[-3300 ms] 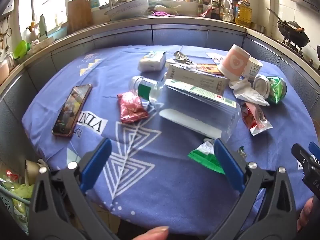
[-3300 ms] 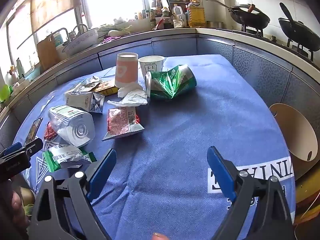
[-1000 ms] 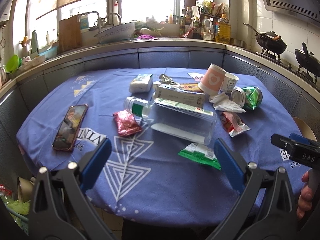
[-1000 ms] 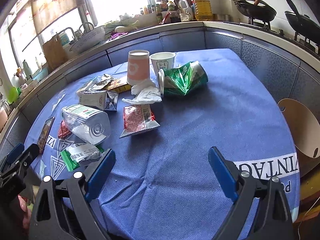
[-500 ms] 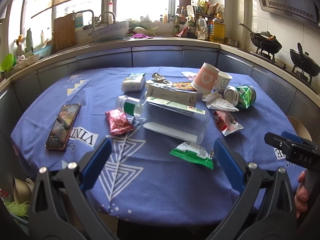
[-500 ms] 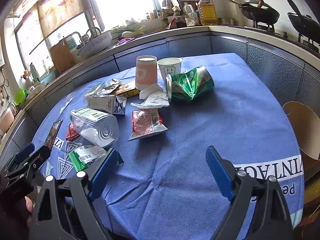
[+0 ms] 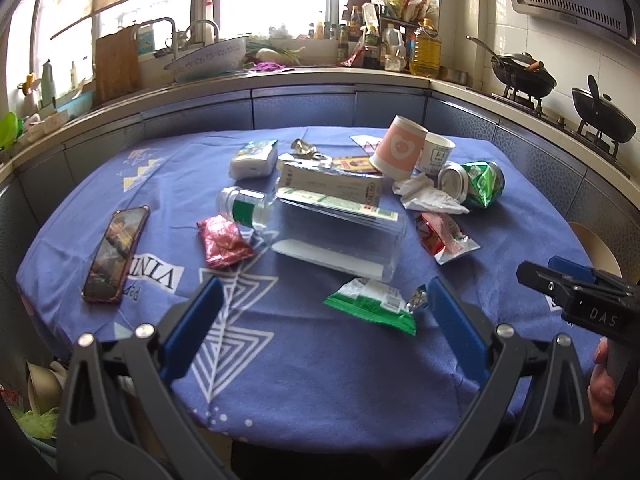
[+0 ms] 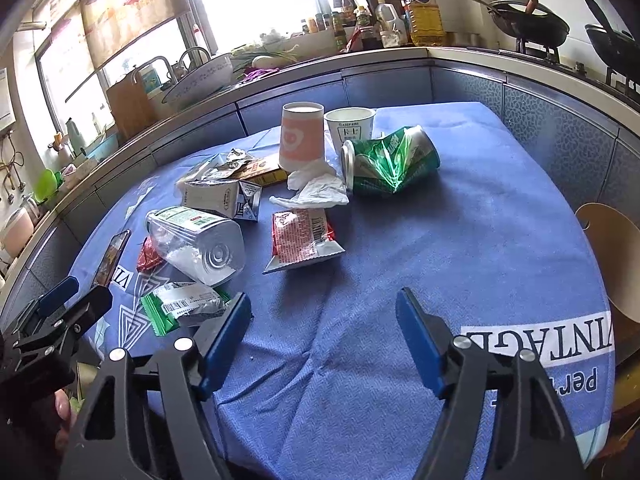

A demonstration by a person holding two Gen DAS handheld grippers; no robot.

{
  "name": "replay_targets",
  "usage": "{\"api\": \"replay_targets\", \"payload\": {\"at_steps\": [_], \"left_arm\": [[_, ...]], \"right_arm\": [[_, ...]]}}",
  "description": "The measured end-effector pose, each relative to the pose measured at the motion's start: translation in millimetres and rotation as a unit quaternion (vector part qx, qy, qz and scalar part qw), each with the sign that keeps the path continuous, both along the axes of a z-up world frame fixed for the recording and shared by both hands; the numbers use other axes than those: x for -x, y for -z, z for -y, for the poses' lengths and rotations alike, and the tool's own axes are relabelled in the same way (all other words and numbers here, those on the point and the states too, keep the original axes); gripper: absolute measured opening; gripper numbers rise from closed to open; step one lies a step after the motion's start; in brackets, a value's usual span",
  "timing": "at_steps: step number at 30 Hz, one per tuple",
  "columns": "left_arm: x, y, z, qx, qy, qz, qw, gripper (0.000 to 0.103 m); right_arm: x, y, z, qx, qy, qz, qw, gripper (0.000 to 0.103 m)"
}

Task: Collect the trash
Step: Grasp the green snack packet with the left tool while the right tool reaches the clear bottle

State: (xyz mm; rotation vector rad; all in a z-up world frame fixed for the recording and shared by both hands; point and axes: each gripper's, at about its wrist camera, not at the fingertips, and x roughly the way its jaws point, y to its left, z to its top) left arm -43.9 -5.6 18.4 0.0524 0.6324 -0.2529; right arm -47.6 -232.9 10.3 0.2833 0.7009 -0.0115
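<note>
Trash lies on a round table under a blue cloth [image 7: 304,360]. A clear plastic bottle [image 7: 320,228] lies on its side mid-table; it shows in the right wrist view [image 8: 196,244] too. A green wrapper [image 7: 370,306] lies nearest me. Further off are a red wrapper [image 7: 222,240], a red-white packet [image 7: 444,236], a crushed green can [image 8: 392,164], a tissue [image 8: 316,190], a carton [image 8: 222,198], a pink cup [image 8: 301,136] and a white cup [image 8: 351,124]. My left gripper [image 7: 324,300] and my right gripper [image 8: 324,316] are both open and empty, above the table's near edge.
A phone [image 7: 116,252] lies at the table's left. A small tissue pack [image 7: 254,159] lies at the back. A kitchen counter [image 7: 320,80] with sink, bottles and woks [image 7: 524,72] rings the table. A wooden stool [image 8: 612,256] stands at the right.
Both grippers have pulled back and risen a little, so the table looks smaller and further off. Both stay open. Nothing on the table has moved.
</note>
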Motion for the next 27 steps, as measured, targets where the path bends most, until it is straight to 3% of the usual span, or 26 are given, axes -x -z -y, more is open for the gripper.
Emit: {"api": "replay_targets", "payload": {"at_steps": [16,24,27], "left_arm": [[-14,8,6,-0.002,0.014,-0.028,0.9995,0.098],[-47,23,2,0.055,0.031,-0.107,0.9923,0.098],[-55,28,2,0.071,0.035,-0.125,0.9891,0.092]], "right_arm": [[-3,4,0,-0.004,-0.006,-0.007,1.0,0.072],[-13,0,-1,0.006,-0.018,-0.001,1.0,0.068],[-18,0,-1,0.007,-0.021,-0.003,1.0,0.066]]}}
